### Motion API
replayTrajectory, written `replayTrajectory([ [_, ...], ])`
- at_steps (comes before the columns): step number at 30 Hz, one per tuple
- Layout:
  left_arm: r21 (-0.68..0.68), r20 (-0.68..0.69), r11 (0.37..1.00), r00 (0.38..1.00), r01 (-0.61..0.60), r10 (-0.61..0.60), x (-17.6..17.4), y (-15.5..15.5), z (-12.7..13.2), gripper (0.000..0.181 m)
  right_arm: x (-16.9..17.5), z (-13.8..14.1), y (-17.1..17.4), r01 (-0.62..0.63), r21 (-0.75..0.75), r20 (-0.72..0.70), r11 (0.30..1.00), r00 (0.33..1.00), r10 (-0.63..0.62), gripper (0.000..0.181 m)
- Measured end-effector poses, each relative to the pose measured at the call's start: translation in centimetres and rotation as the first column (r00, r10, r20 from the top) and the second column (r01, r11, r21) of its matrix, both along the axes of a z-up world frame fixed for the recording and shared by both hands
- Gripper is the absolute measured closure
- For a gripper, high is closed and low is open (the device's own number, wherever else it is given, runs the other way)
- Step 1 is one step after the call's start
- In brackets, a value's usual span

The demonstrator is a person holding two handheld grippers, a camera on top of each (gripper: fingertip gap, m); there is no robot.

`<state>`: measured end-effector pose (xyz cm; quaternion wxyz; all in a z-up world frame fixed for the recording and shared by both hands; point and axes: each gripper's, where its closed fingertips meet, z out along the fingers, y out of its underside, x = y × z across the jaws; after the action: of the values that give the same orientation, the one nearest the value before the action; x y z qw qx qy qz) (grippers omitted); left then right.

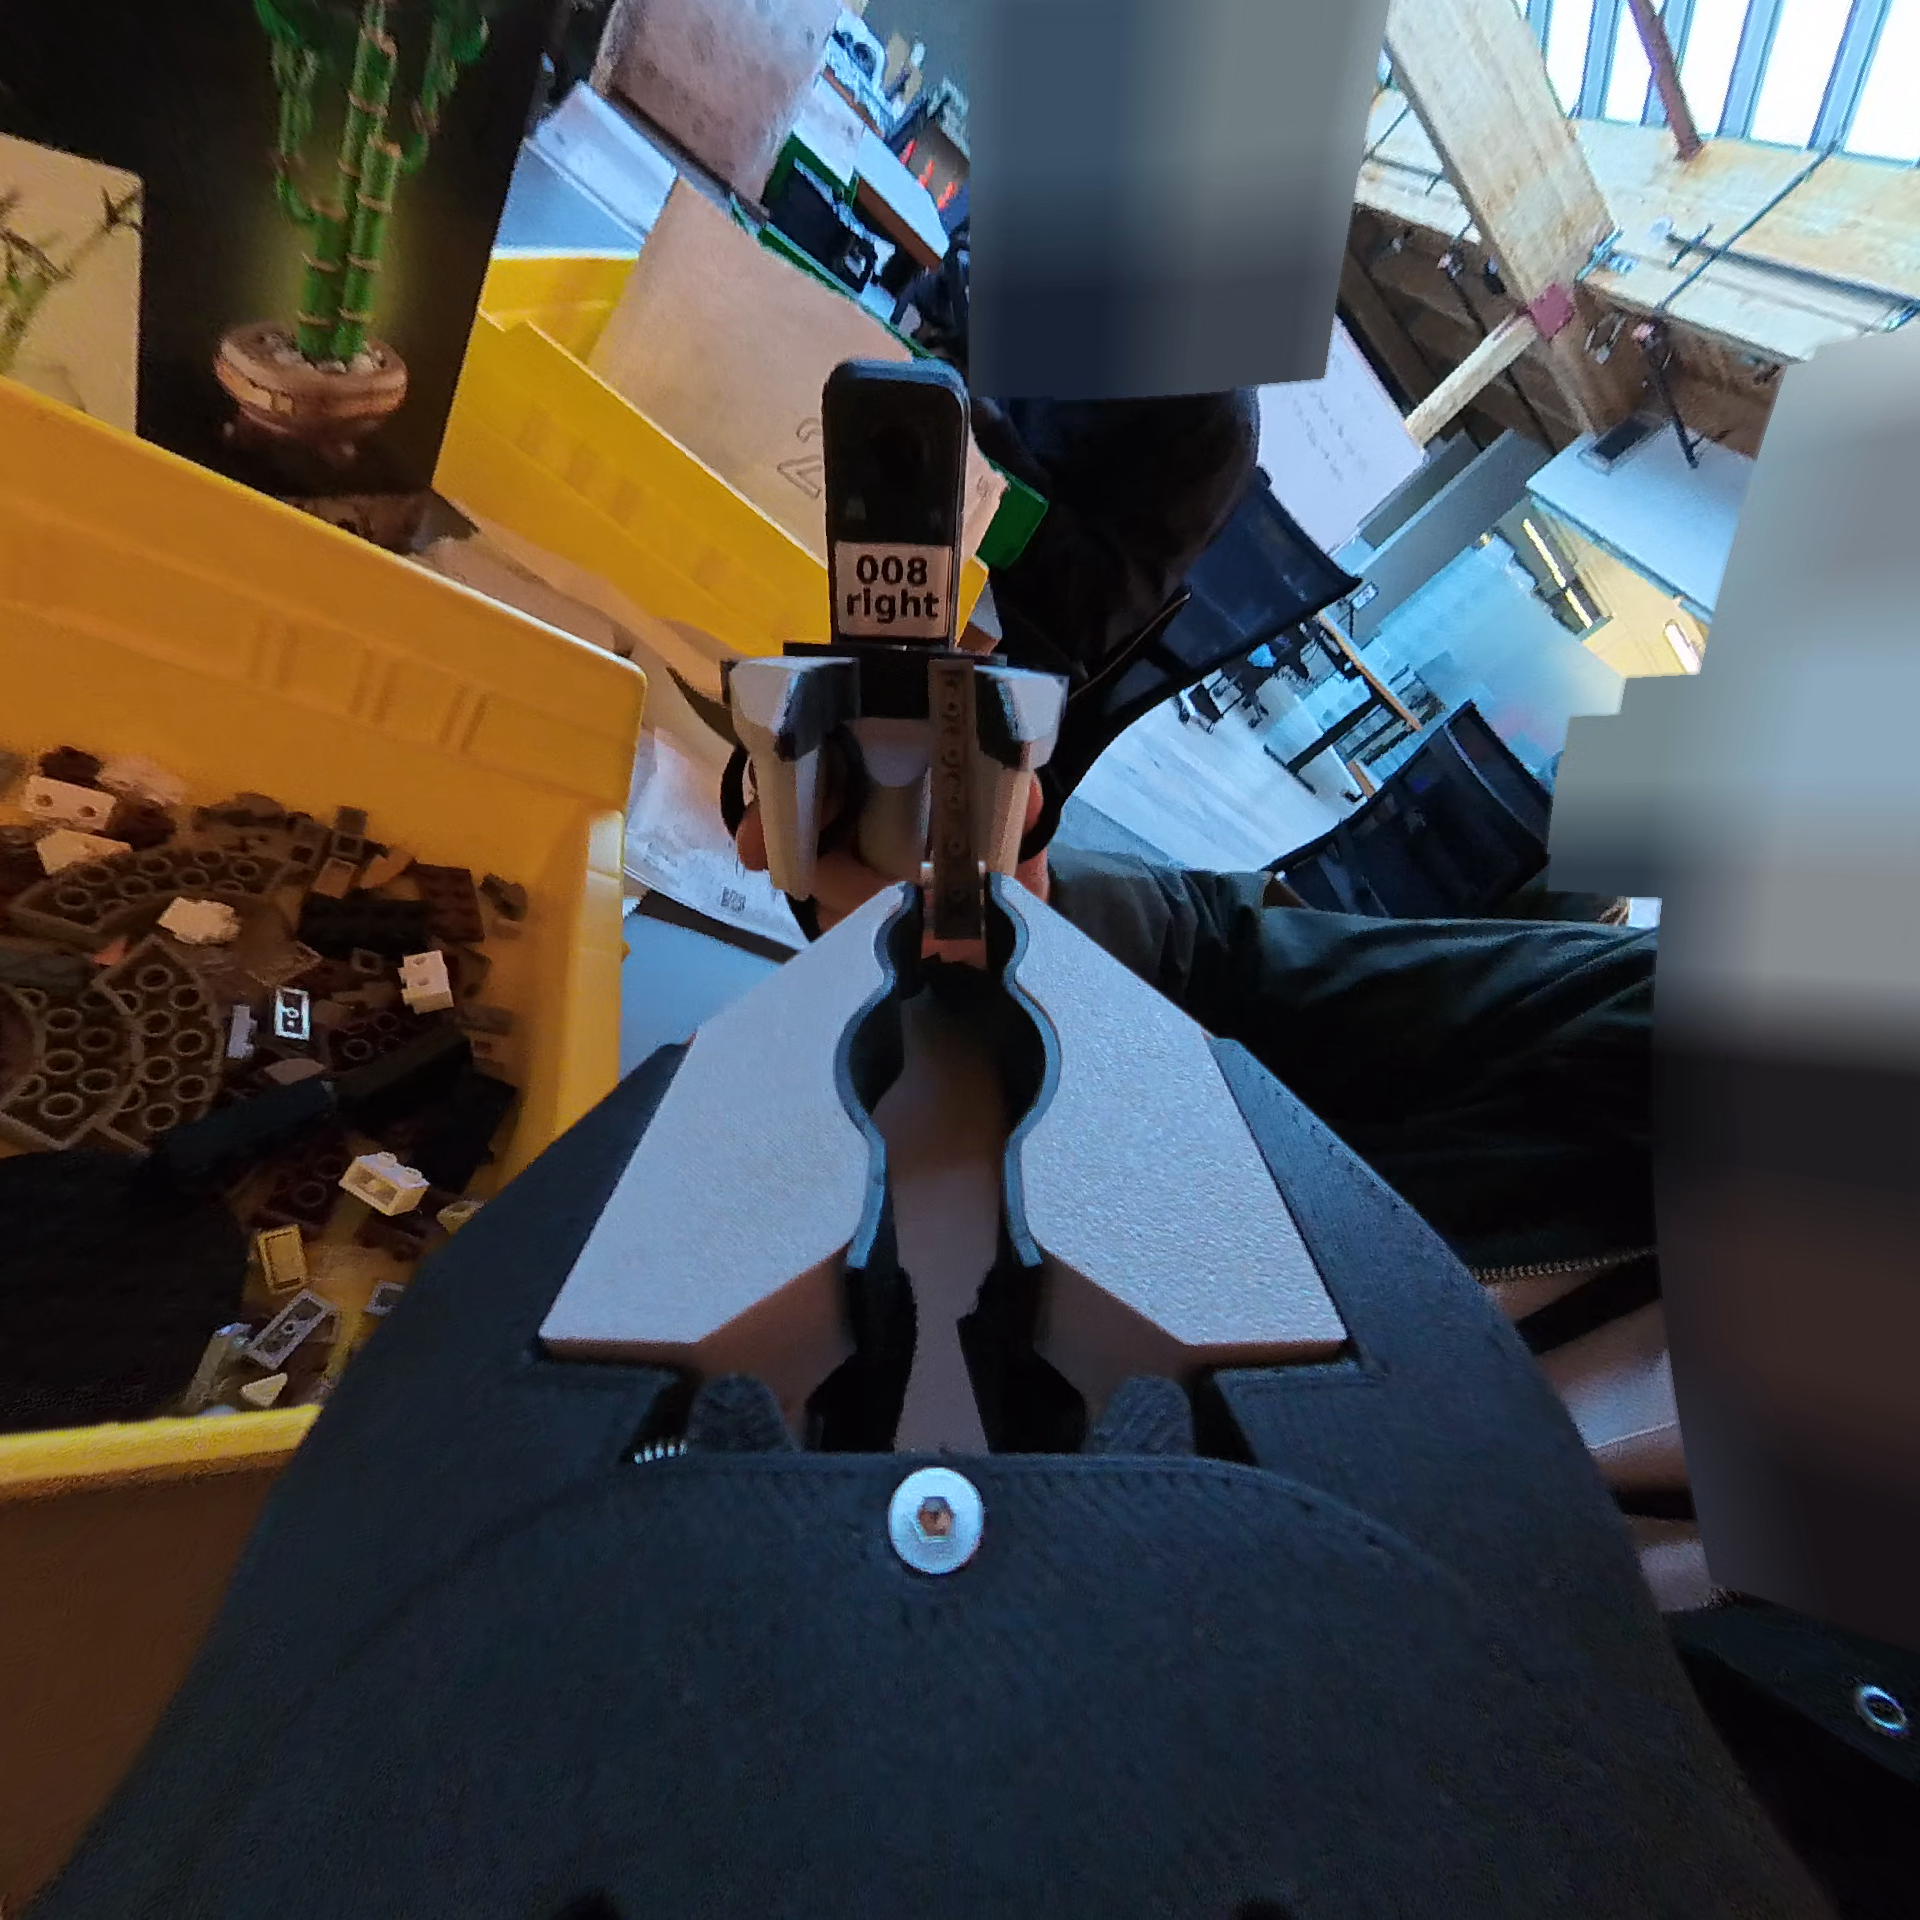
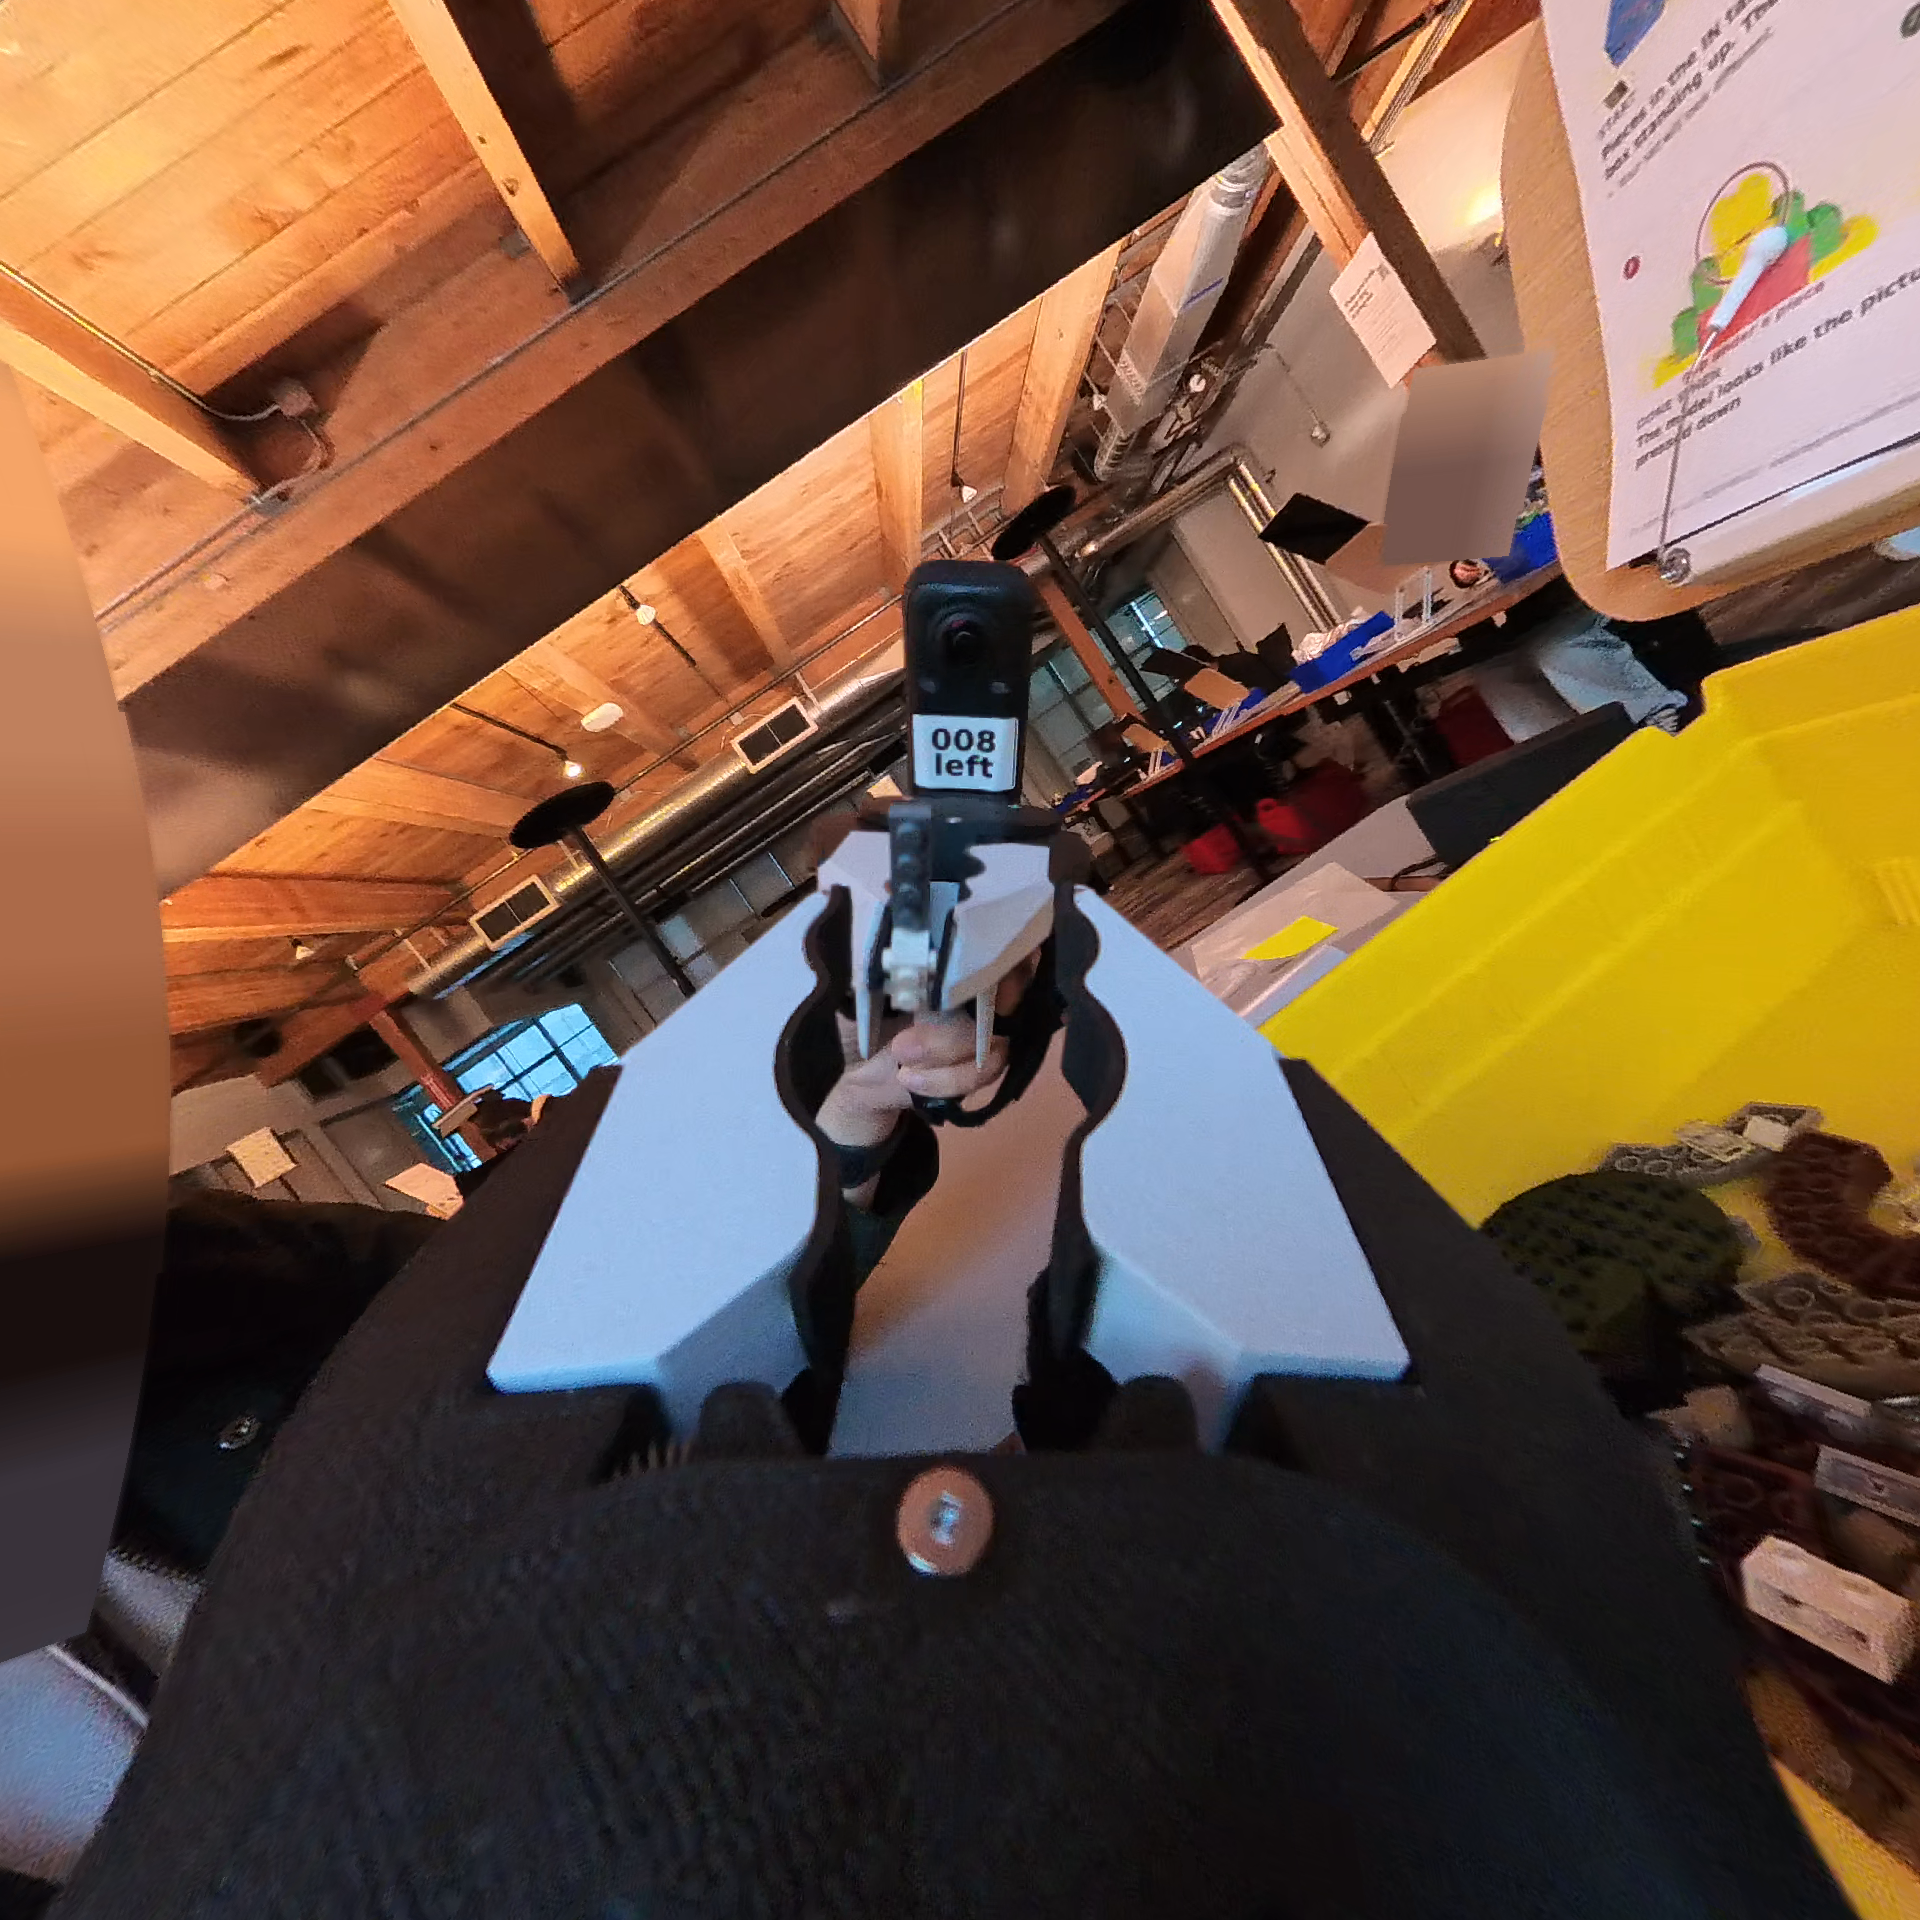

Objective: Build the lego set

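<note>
Both grippers are raised and face each other tip to tip. My left gripper [image 1: 951, 914] is shut on a long dark grey studded plate [image 1: 956, 790] that stands upright, with a small white piece [image 2: 909, 961] on its lower end. In the right wrist view the left gripper [image 2: 923, 1003] holds this plate [image 2: 906, 873]. My right gripper [image 2: 951, 894] is open, its jaws spread wide with the plate in or just beyond the gap. In the left wrist view the right gripper [image 1: 904, 873] shows open, the plate next to one of its fingers [image 1: 1013, 769].
A yellow bin [image 1: 312, 665] of loose dark, grey and white bricks [image 1: 208, 1039] lies left of the left gripper; it shows in the right wrist view [image 2: 1558, 935]. The set's box [image 1: 332, 208] stands behind it. An instruction sheet [image 2: 1745, 260] hangs above. A dark sleeve [image 1: 1403, 1039] is to the right. Left and right tips are no more than a few centimetres apart.
</note>
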<state>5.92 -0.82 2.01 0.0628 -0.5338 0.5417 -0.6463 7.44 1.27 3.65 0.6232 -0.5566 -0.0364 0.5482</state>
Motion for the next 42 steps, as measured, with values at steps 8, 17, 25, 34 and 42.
replayTrajectory([
  [8, -0.001, -0.065, 0.996, 0.994, 0.085, -0.085, -0.3, -1.2, -1.1, 0.161, -0.7, -0.3, -0.8, -0.066, -0.008, 0.085, 0.998, 0.994, 0.066, 0.176],
  [17, 0.071, -0.044, 0.996, 0.997, 0.060, -0.057, -0.5, -0.5, -0.9, 0.165, -1.7, -1.2, -1.1, -0.168, -0.067, 0.087, 0.984, 0.981, 0.173, 0.176],
  [25, 0.054, -0.048, 0.996, 0.997, 0.065, -0.063, -0.4, -0.5, -1.3, 0.174, -2.0, -1.7, -0.9, -0.161, -0.081, 0.116, 0.984, 0.979, 0.170, 0.176],
  [34, 0.043, 0.028, 0.997, 0.998, -0.061, 0.060, -0.1, 1.7, 0.1, 0.175, -0.8, -1.6, 0.1, -0.043, -0.057, 0.120, 0.997, 0.991, 0.050, 0.147],
  [42, 0.062, 0.043, 0.996, 0.997, -0.067, 0.064, 0.2, 1.3, 0.0, 0.175, -2.9, -2.8, -0.1, -0.122, -0.099, 0.154, 0.988, 0.979, 0.136, 0.163],
])
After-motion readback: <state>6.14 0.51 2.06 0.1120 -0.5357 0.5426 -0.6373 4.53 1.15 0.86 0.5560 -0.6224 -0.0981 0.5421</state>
